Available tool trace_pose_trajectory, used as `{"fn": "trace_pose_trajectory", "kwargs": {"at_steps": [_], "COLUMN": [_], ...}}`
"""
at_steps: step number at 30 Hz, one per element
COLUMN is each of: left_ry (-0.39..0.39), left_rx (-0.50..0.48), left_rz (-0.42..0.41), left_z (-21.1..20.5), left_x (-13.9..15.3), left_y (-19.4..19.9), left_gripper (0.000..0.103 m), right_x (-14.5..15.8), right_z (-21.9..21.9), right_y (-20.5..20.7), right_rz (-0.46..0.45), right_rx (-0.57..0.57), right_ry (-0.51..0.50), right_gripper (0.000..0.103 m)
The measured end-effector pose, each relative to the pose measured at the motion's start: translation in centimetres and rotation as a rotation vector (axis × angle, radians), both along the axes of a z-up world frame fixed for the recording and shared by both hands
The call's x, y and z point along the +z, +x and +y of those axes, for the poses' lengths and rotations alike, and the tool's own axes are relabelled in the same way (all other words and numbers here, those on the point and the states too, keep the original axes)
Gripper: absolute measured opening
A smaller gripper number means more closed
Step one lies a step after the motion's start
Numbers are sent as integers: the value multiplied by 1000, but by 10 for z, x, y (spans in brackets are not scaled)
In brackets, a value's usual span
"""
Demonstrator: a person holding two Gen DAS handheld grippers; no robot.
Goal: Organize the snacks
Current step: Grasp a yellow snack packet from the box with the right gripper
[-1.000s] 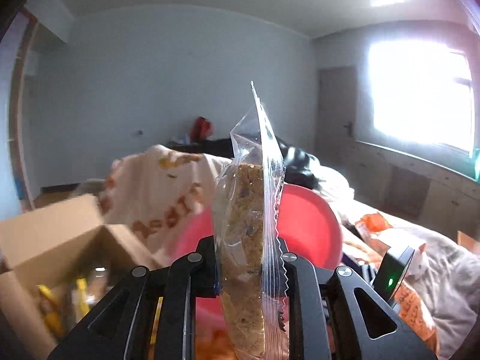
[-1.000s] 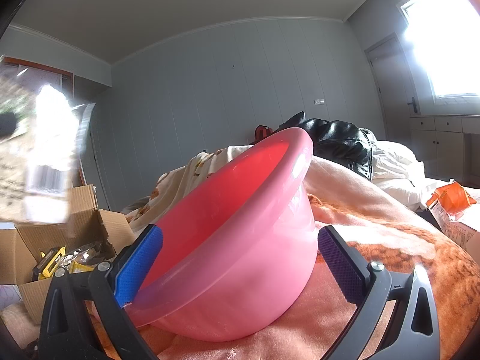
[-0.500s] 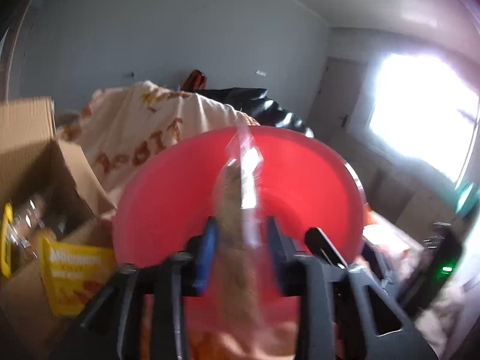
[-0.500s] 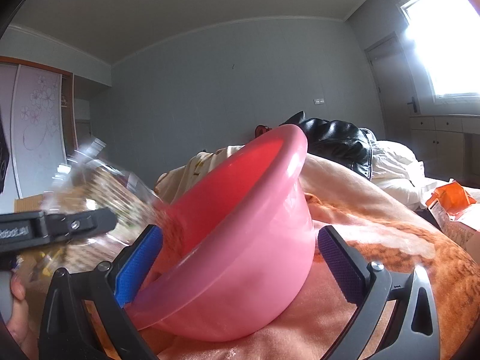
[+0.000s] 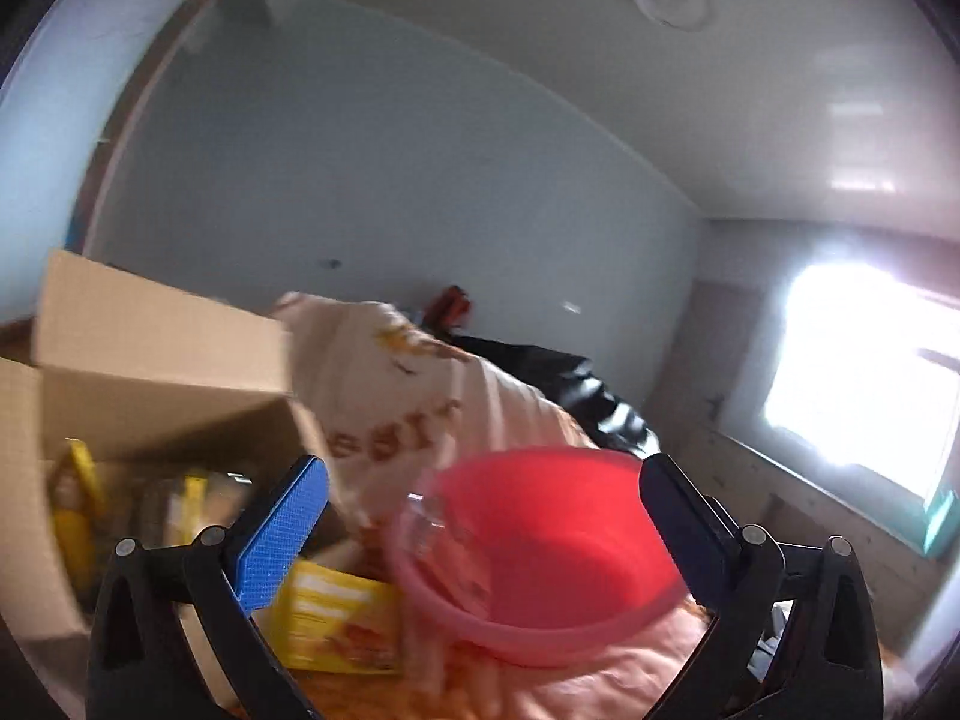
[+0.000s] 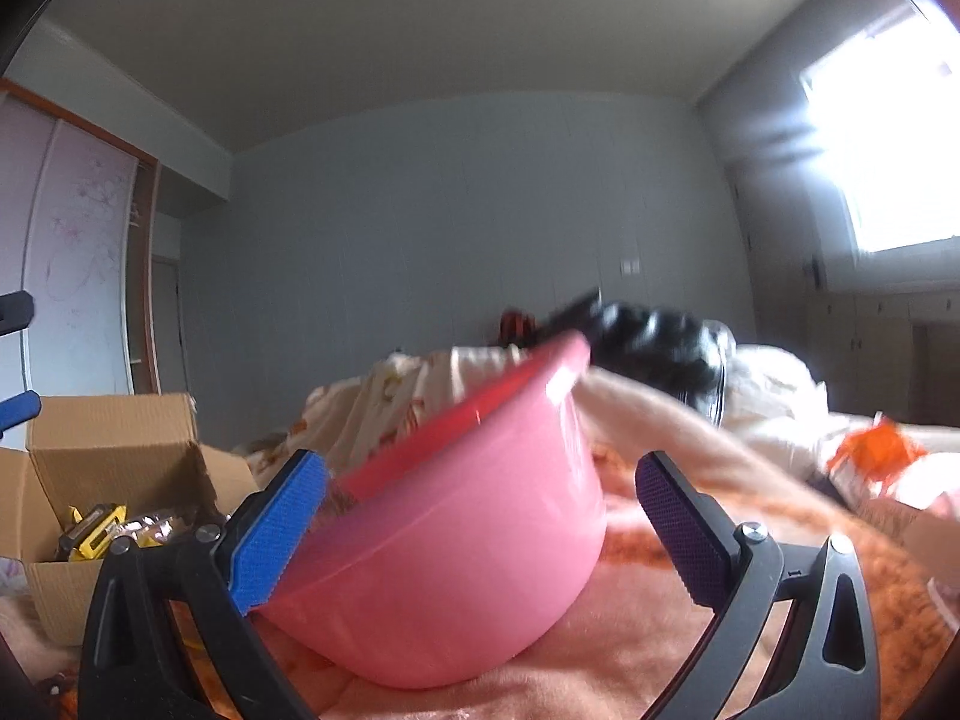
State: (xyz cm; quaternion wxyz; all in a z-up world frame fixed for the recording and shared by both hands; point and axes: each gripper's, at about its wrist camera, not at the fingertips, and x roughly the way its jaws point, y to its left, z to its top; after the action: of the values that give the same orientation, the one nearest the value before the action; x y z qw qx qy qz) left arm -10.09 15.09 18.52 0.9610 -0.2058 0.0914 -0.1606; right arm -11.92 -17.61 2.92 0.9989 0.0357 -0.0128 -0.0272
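A: What does the left wrist view show between the fingers?
B: The left gripper [image 5: 480, 531] stands wide apart, its jaws having just been opening. A clear-wrapped snack bar [image 5: 429, 540], blurred, lies free of both pads at the near rim of the pink basin [image 5: 576, 546]; whether it is inside cannot be told.

A: And the basin itself?
B: It rests tilted on the orange blanket [image 6: 750, 546]. In the right wrist view, the right gripper [image 6: 480, 525] brackets it, jaws apart; the blue pad [image 6: 273, 531] sits at its rim, contact unclear, and the purple pad stands clear of the wall.

A: Other containers?
B: An open cardboard box [image 6: 114, 456] stands left of the basin, holding yellow and foil-wrapped snack packets [image 6: 96, 531]. A yellow snack box [image 5: 336, 624] lies on the blanket between carton and basin.
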Motion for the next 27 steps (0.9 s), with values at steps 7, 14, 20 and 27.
{"fn": "trace_pose_trajectory", "kwargs": {"at_steps": [7,14,20,27], "left_ry": [5,-27,5,1], "left_rx": [140,154,162,159], "left_rz": [41,68,69,77], "left_z": [55,77,78,79], "left_x": [-6,-17,-20,-23], "left_y": [-7,-11,-11,-7], "left_gripper": [102,102,102,102], "right_x": [24,-12,-77,-74], "right_z": [55,175,239,225], "right_y": [-24,47,80,124], "right_rz": [-63,392,549,579], "right_rx": [153,532,577,498], "right_ry": [-188,-602,-976,-951], "right_gripper": [103,102,102,102]}}
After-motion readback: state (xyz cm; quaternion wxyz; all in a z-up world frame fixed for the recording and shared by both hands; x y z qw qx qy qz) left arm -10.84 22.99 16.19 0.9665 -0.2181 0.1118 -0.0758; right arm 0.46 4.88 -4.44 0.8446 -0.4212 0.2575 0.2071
